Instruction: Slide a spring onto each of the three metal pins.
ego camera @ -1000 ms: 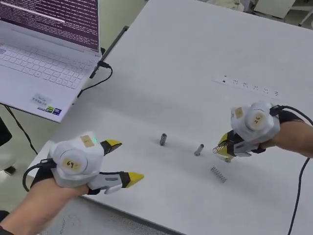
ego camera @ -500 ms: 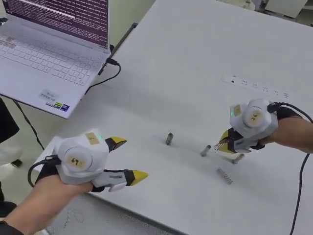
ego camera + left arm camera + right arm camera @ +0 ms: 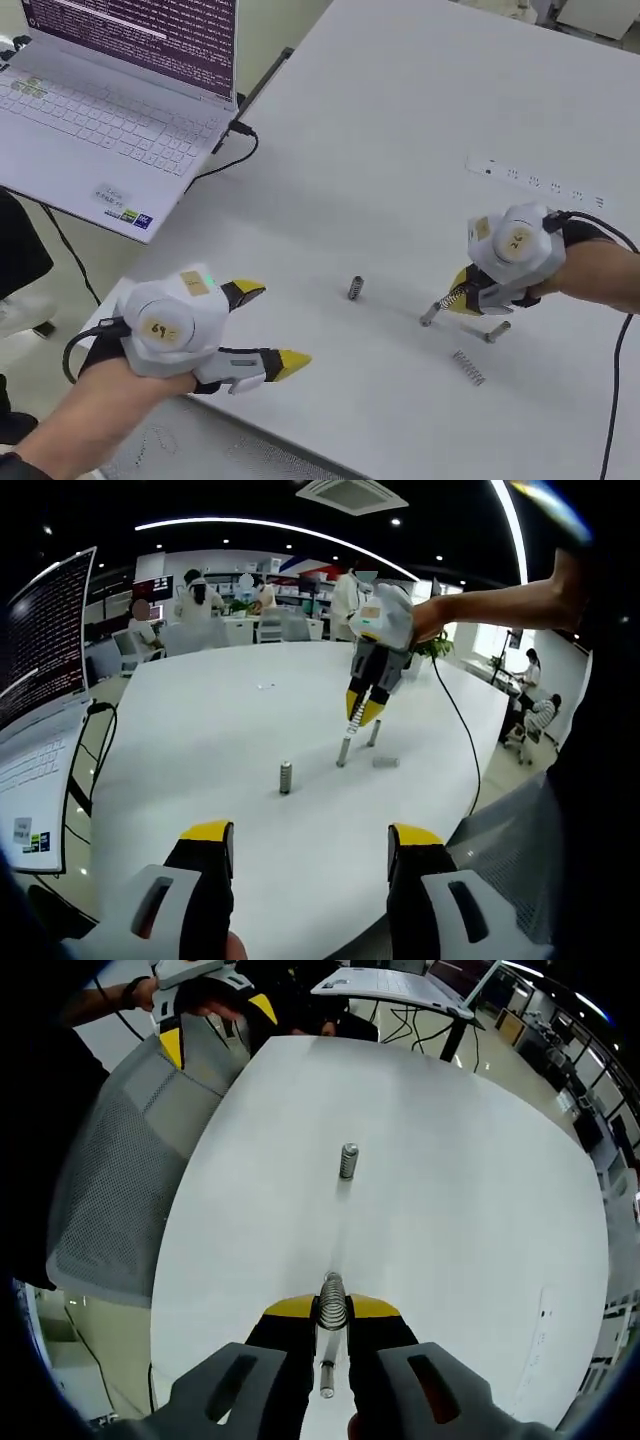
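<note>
My right gripper (image 3: 463, 302) is shut on a small spring (image 3: 332, 1309) that sticks out between its yellow tips. The spring's free end is just above a bare metal pin (image 3: 430, 315) standing on the white table (image 3: 400, 120); the same pin (image 3: 343, 752) leans slightly. Another pin (image 3: 355, 289) to the left stands upright with a spring around it, also ahead of my right jaws as the pin (image 3: 348, 1160). A third pin (image 3: 497, 331) lies under the right gripper, and a loose spring (image 3: 468, 367) lies nearer me. My left gripper (image 3: 270, 325) hovers open at the front left with nothing between its fingers.
An open laptop (image 3: 110, 110) sits at the far left with a black cable (image 3: 232, 155) plugged into its side. A white power strip (image 3: 535, 183) lies at the back right. The table's front edge (image 3: 330, 455) runs just below my left gripper.
My right gripper has carried its spring left and down until the spring's end nearly meets the bare pin. The left gripper has stayed open and about where it was.
</note>
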Motion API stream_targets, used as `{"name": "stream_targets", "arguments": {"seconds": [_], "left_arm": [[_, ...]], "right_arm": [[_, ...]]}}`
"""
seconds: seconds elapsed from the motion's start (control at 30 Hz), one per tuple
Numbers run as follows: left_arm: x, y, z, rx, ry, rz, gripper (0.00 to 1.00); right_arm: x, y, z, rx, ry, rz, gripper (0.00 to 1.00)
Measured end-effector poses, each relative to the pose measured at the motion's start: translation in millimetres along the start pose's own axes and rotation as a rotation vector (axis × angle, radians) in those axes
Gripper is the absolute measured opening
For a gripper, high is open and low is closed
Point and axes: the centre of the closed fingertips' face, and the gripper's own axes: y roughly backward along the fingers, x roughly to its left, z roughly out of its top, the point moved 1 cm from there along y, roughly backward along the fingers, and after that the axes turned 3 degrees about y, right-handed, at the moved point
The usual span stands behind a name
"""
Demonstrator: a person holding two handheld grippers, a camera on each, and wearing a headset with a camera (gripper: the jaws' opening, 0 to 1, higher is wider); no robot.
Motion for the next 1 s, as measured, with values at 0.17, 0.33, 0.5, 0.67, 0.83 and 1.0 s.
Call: {"name": "stream_targets", "arguments": {"seconds": [0.17, 0.33, 0.5, 0.67, 0.83, 1.0], "left_arm": [[1.0, 0.6, -1.8, 0.003, 0.006, 0.003, 0.58], [1.0, 0.2, -2.7, 0.007, 0.006, 0.003, 0.57], [1.1, -1.0, -1.7, 0.005, 0.012, 0.002, 0.57], [1.4, -0.1, -1.2, 0.005, 0.012, 0.005, 0.57], [2.2, 1.7, -2.7, 0.007, 0.014, 0.010, 0.56], [2.0, 2.3, -3.8, 0.008, 0.015, 0.011, 0.56]], "right_arm": [[-0.5, -2.4, 0.8, -0.002, -0.004, 0.007, 0.09], [-0.4, -5.6, -0.9, 0.007, 0.000, 0.012, 0.09], [0.8, -9.9, -2.2, 0.010, -0.001, 0.018, 0.09], [1.2, -12.1, -1.6, 0.009, 0.000, 0.020, 0.09], [0.6, -13.0, -1.4, 0.015, 0.008, 0.020, 0.09], [-0.6, -14.0, -0.2, 0.022, 0.016, 0.023, 0.09]]}}
